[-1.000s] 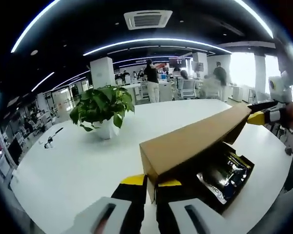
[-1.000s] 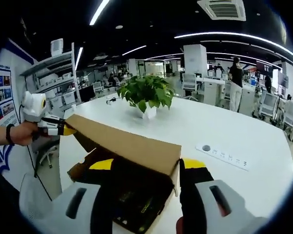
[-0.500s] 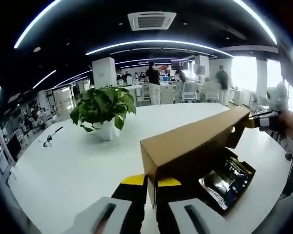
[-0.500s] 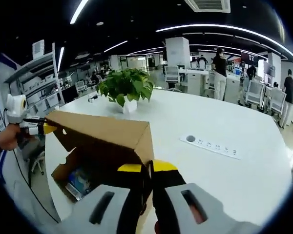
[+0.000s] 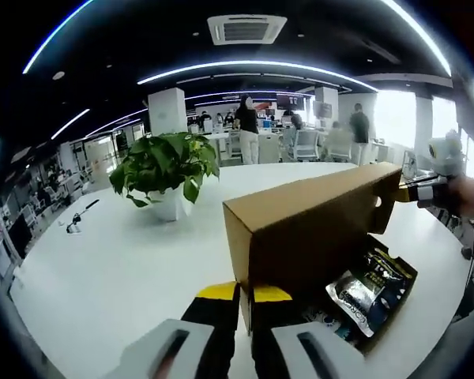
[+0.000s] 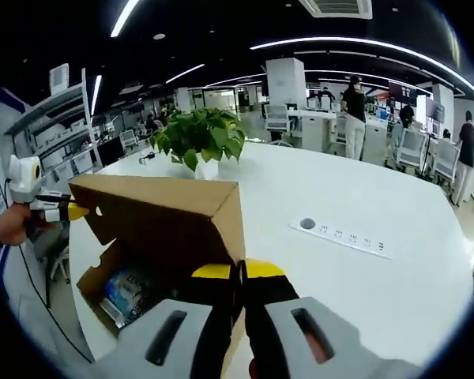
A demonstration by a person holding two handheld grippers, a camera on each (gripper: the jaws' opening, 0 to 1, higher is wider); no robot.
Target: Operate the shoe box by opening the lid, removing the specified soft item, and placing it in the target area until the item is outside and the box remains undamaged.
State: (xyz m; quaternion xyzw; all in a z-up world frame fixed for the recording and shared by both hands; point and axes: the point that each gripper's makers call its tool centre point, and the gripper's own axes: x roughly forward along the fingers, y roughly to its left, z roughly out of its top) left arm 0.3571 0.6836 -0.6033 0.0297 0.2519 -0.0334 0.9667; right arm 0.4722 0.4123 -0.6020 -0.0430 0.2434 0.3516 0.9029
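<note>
Shoe box (image 5: 379, 316) sat at the near edge of the white table (image 5: 103, 268), open, with its brown cardboard lid (image 5: 312, 229) hinged up on its long side. Lid stood steeper than a second before, so more of the inside was bared. Held inside the box: a glossy dark soft packet (image 5: 371, 288) with blue and yellow print, lying flat under the raised lid, not yet out. Seen in the right gripper view as a blue and white packet (image 6: 126, 292) in the same hollow, below the lid (image 6: 166, 217).

Left gripper (image 5: 245, 296) was pinched narrow on the near corner of the lid, yellow tips pressed to the cardboard edge, as in both earlier pictures. Right gripper (image 6: 238, 272) likewise clamped thin on the opposite corner; a second before, stood with jaws wide, straddling that corner, and by half a second before had closed on it. From the left gripper view, right gripper (image 5: 426, 189) met the far end of the lid, gripped by a hand; from the right gripper view, left gripper (image 6: 51, 209) met the other end, with a hand (image 6: 8, 225) behind it.

Farther out on the table: a potted green plant (image 5: 166, 170) in a white pot, well apart from the box, and a flat white power strip (image 6: 344, 237). Beyond, an open office with desks, chairs and several people standing.
</note>
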